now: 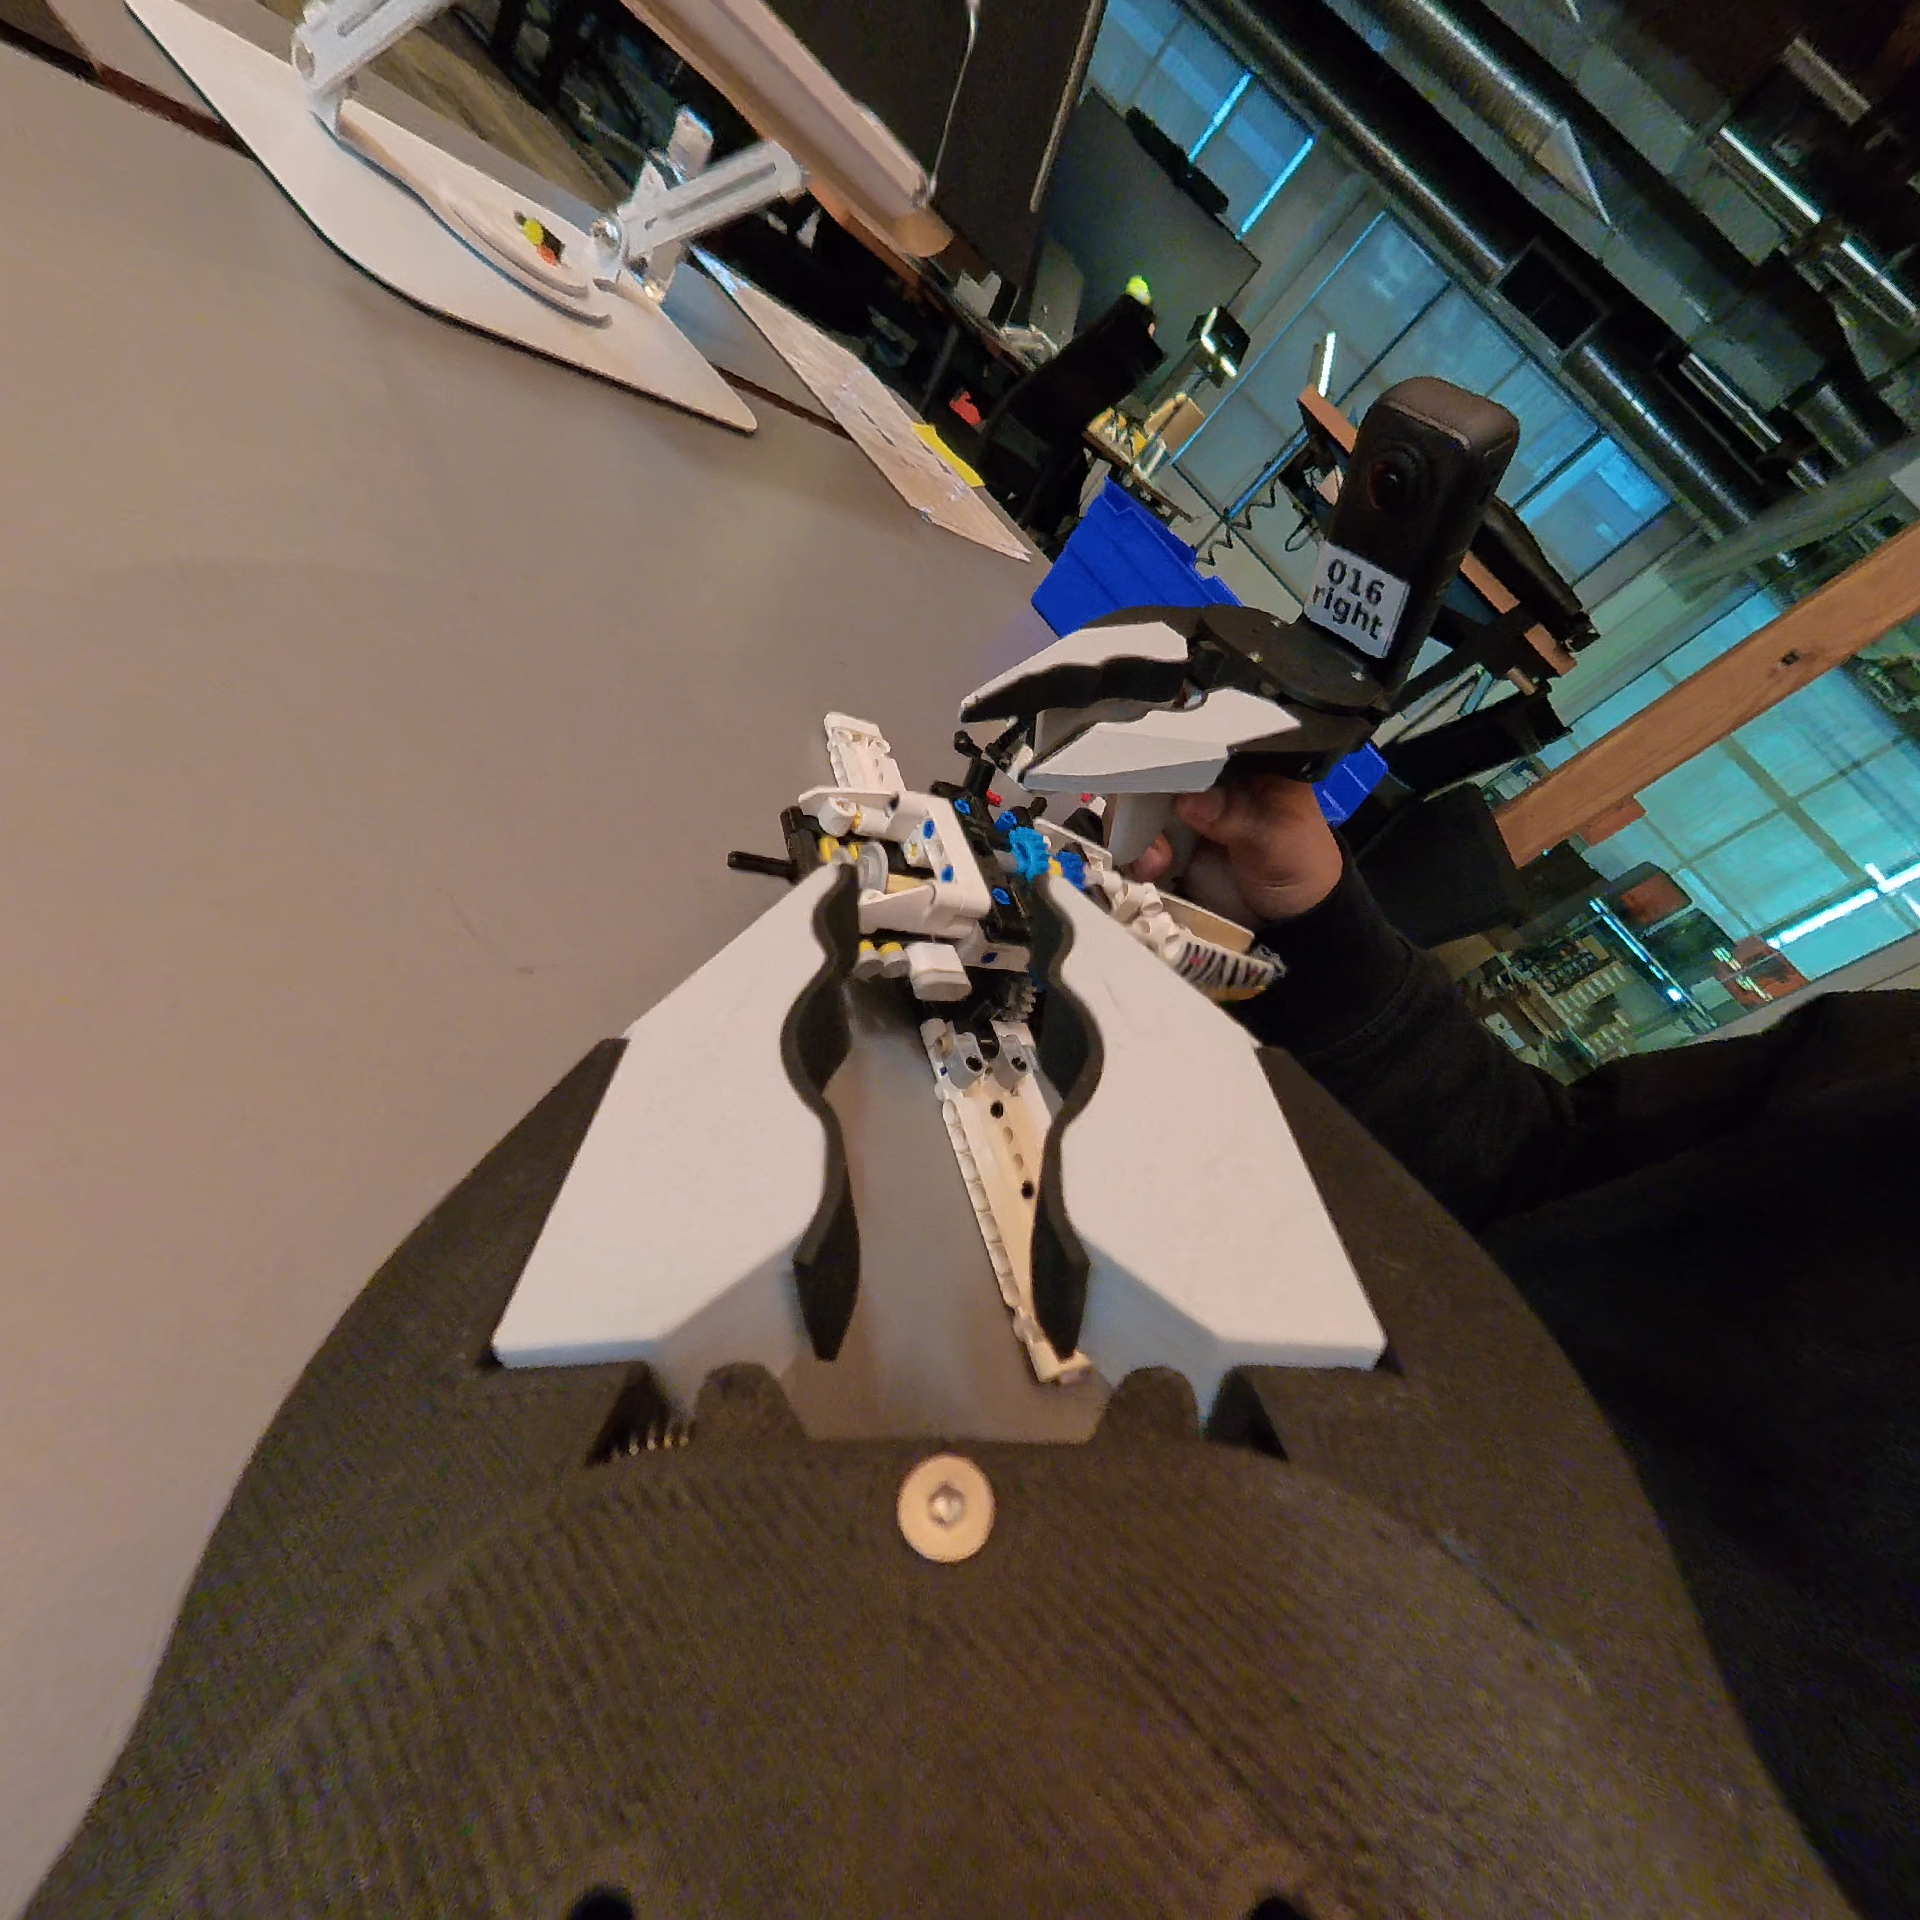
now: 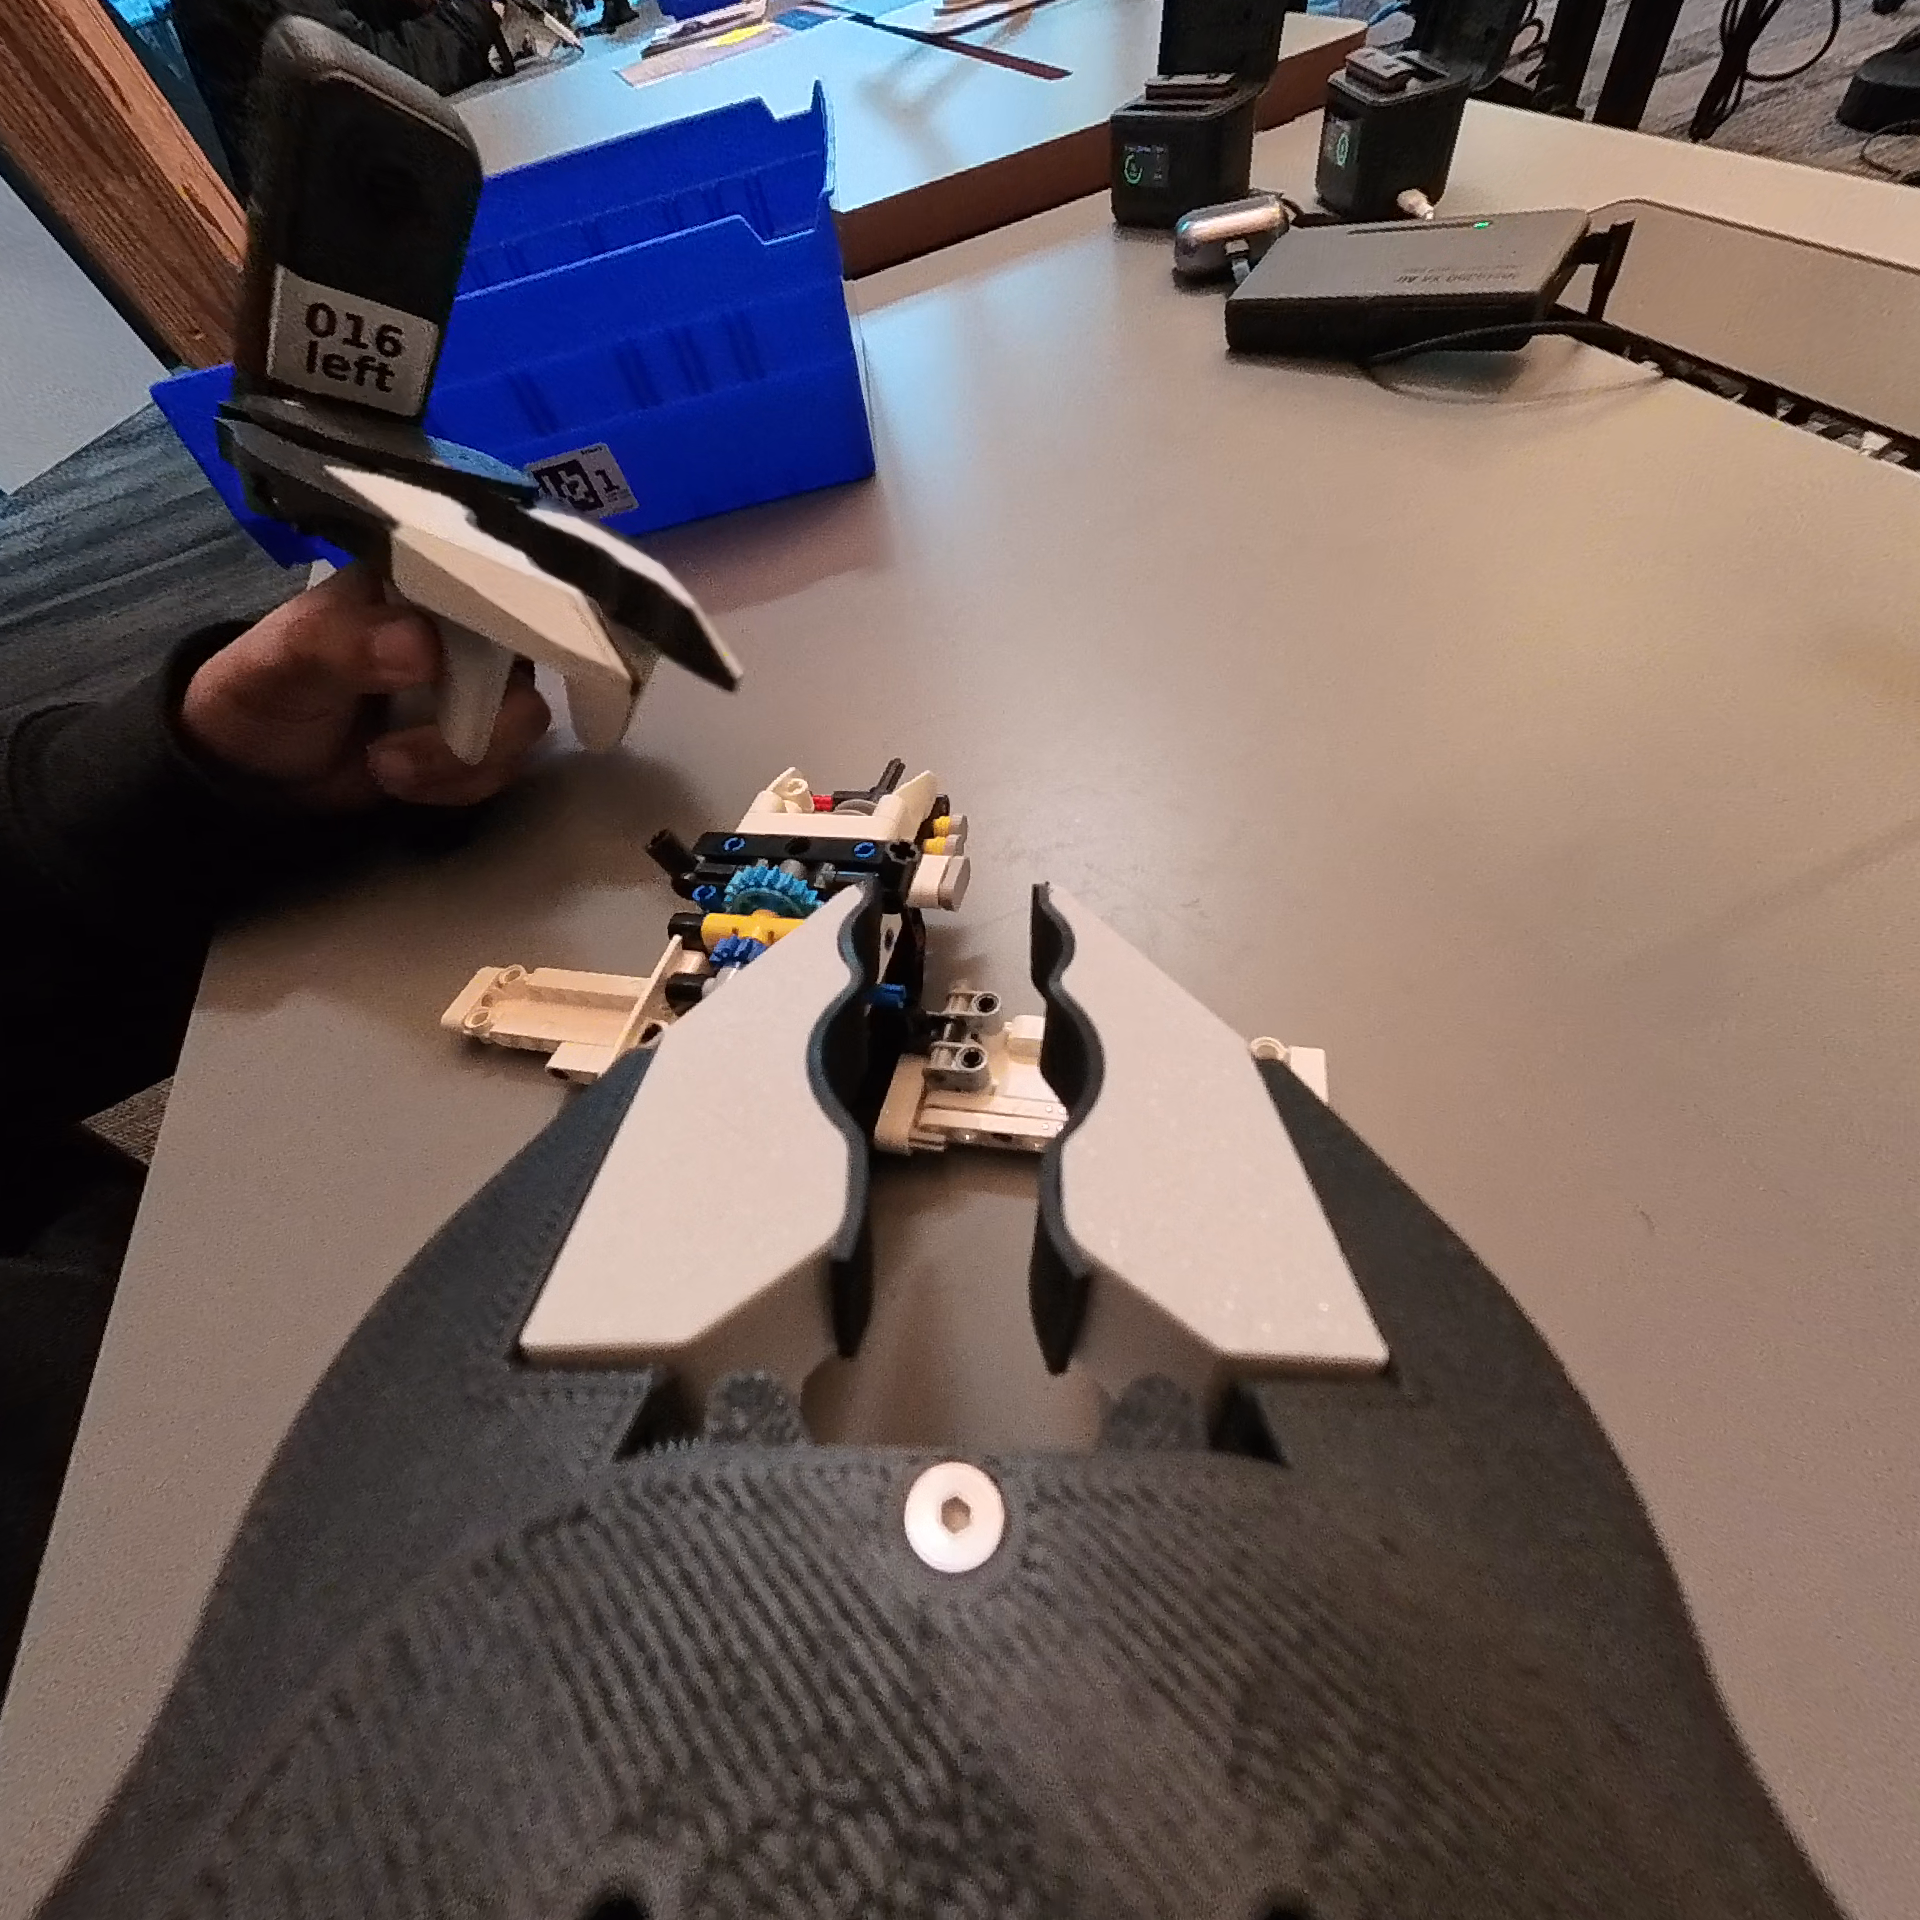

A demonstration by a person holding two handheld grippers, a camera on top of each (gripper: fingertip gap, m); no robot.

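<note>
Grey desk (image 2: pixel 1351 675), brick model (image 2: pixel 790 862) lying flat; I'm hovering left tool (image 1: pixel 940 883) & right tool (image 2: pixel 951 894), both spread, gripping nothing.

Part of the white, black and blue toy-brick assembly (image 2: pixel 831 904) is hidden behind the right gripper's grey fingers (image 2: pixel 748 1122). The blue plastic bin (image 1: pixel 1117 566) is largely covered by the right gripper (image 1: pixel 1013 743). Distant shelves are blurred.
</note>
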